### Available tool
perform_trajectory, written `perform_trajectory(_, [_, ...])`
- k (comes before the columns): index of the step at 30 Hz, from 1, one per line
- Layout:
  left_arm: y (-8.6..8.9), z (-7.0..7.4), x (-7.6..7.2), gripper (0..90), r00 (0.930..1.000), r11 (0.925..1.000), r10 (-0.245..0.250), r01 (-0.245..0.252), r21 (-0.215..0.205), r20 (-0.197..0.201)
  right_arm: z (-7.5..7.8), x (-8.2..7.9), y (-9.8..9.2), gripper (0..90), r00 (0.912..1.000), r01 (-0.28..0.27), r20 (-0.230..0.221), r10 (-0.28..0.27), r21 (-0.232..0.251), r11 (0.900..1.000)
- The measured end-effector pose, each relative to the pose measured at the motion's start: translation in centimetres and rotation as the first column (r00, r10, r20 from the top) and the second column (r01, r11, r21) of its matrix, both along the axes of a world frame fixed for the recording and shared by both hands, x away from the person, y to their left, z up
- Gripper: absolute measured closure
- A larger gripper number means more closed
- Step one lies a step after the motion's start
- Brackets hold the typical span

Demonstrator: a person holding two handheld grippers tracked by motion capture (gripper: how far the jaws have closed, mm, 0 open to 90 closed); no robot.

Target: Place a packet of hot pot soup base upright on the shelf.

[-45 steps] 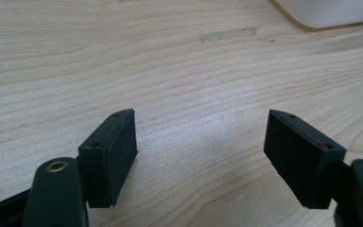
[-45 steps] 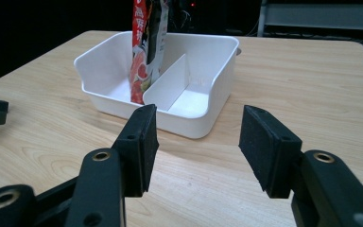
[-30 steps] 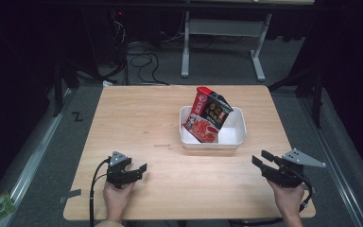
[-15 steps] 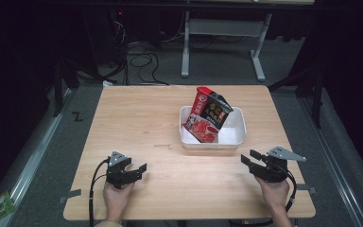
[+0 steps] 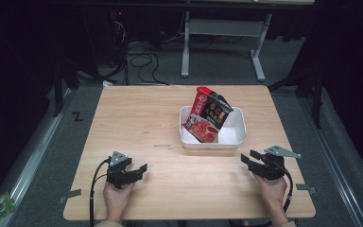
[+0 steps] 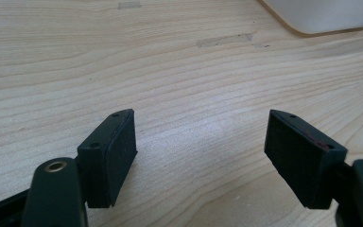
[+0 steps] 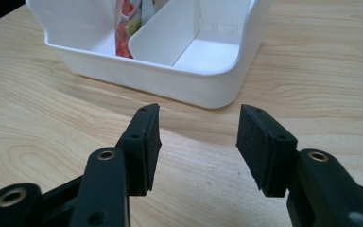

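- You have a wooden table (image 5: 142,118) under you.
- Behind it you see a white desk frame (image 5: 222,42), floor cables (image 5: 139,54), and grey carpet.

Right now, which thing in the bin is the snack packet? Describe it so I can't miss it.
On the wooden table sits a white bin, right of centre. The red and black packet leans tilted in its left compartment, poking above the rim; the right compartment is bare.
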State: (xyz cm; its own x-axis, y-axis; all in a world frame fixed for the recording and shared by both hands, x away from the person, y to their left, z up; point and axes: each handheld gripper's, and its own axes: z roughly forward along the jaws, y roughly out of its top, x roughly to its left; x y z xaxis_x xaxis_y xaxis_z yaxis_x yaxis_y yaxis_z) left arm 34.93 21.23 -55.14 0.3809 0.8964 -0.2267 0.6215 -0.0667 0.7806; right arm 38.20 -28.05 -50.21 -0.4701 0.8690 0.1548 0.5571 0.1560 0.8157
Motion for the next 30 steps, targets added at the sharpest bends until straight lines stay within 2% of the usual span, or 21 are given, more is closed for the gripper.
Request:
perform_trajectory(6, [-0.1,0.0,0.0,26.5,1.0,1.0,0.001,-0.001,0.003,-0.001,-0.6,0.7,0.3,50.3,0.9998,-0.003,-0.018,0.003,-0.013,1.0])
perform_trajectory(10, [-0.2,0.0,0.1,26.5,0.9999,0.9996,-0.014,0.015,0.024,-0.007,-0.8,1.0,0.6,50.3,0.9998,-0.001,-0.019,0.0,-0.025,1.0])
perform_trajectory(18, [-0.2,0.0,0.1,26.5,0.9999,0.9998,-0.01,0.01,0.017,-0.005,-1.1,1.3,0.9,50.3,0.9994,0.007,-0.032,-0.008,-0.052,0.999])
perform_trajectory(20, [-0.2,0.0,0.1,26.5,0.9999,0.9998,-0.01,0.01,0.017,-0.004,-1.3,1.4,1.1,50.3,0.9997,0.002,-0.024,-0.005,-0.089,0.996])
perform_trajectory(22, [-0.2,0.0,0.0,26.5,0.9999,0.9998,-0.01,0.01,0.016,-0.002,-1.4,1.4,1.4,50.3,0.9995,-0.001,-0.031,-0.002,-0.106,0.994])
perform_trajectory(30, [-0.2,0.0,0.0,26.4,1.0,1.0,-0.006,0.006,0.007,0.005,-1.8,1.7,1.8,50.2,0.9994,0.002,-0.035,-0.007,-0.124,0.992])
